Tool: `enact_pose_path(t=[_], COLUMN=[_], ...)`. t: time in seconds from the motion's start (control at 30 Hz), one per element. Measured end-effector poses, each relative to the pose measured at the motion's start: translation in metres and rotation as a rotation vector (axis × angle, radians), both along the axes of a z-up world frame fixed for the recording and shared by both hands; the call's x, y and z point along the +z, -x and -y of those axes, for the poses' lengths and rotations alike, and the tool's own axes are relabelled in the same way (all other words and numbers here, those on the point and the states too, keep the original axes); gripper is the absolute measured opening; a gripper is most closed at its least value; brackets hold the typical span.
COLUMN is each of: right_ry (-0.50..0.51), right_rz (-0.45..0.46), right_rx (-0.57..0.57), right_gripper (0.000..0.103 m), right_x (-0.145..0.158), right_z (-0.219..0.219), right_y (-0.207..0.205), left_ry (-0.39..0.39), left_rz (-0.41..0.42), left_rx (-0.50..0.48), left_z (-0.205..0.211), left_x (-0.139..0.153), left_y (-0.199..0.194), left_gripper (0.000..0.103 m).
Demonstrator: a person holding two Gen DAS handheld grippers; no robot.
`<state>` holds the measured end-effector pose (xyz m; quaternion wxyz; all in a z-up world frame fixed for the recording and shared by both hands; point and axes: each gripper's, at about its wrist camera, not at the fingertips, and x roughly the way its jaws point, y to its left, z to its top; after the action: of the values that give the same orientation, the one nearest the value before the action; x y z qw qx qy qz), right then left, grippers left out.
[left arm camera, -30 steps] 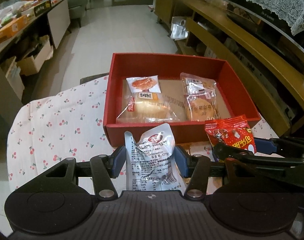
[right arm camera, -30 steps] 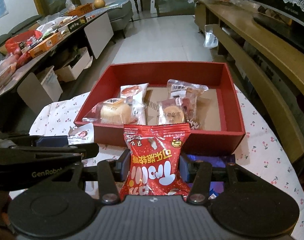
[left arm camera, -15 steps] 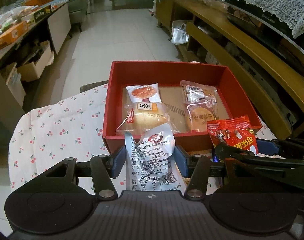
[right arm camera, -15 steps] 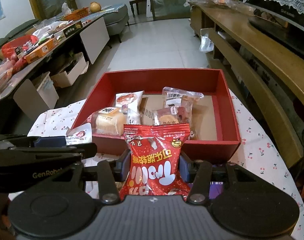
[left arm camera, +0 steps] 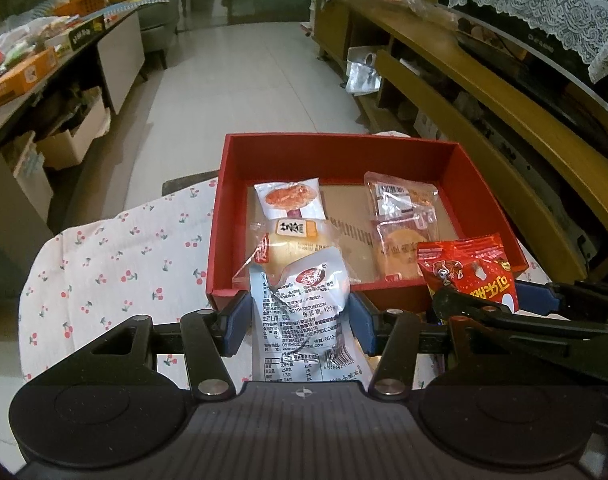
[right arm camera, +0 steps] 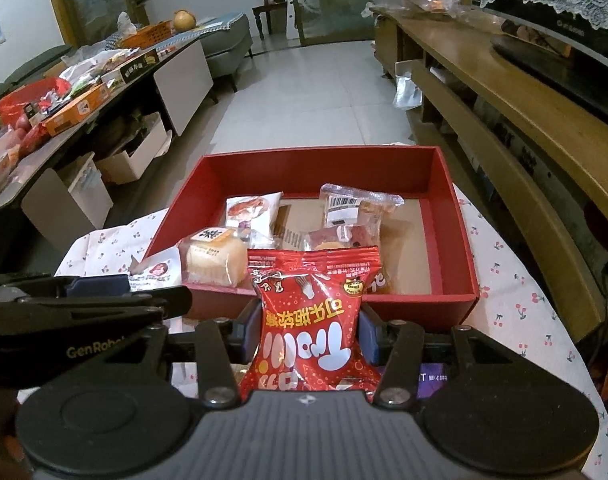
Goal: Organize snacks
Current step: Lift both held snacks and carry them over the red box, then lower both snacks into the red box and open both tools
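Observation:
A red box (left arm camera: 484, 184) (right arm camera: 458, 240) sits on the cherry-print tablecloth (left arm camera: 116, 256) and holds several wrapped snacks, among them a round cake packet (left arm camera: 292, 240) and a clear cookie packet (left arm camera: 404, 216). My left gripper (left arm camera: 298, 316) is shut on a silver-white snack packet (left arm camera: 304, 312), held just before the box's near wall. My right gripper (right arm camera: 306, 326) is shut on a red snack packet (right arm camera: 310, 320), also at the near wall; the red packet also shows in the left wrist view (left arm camera: 468, 268).
A wooden TV bench (right arm camera: 504, 92) runs along the right. A low table with cluttered goods (right arm camera: 64, 96) and cardboard boxes (left arm camera: 72, 136) stands at the left. A purple packet (right arm camera: 432, 378) lies on the cloth under my right gripper.
Both grippers have drawn back and risen slightly with their packets; the box appears farther and lower in both views. Both grips are unchanged.

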<state>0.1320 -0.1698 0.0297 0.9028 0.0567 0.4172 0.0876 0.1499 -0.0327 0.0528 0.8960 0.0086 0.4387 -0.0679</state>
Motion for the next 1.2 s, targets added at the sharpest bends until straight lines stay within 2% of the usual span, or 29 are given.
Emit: enact_pose_path(t=[0.6, 1.2], right_ry=[-0.043, -0.012], right_rz=[0.02, -0.017], right_rx=[-0.062, -0.065], right_gripper=[0.075, 0.075], right_x=[0.001, -0.03], right_z=[0.012, 0.011], right_y=[-0.045, -0.094], left_ry=[-0.009, -0.037], left_rz=[0.041, -0.008], left_rx=[0.022, 0.06], left_z=[0.013, 0.019], left_x=[0.004, -0.027], left_y=[-0.044, -0.085], left_gripper=[0.059, 0.06])
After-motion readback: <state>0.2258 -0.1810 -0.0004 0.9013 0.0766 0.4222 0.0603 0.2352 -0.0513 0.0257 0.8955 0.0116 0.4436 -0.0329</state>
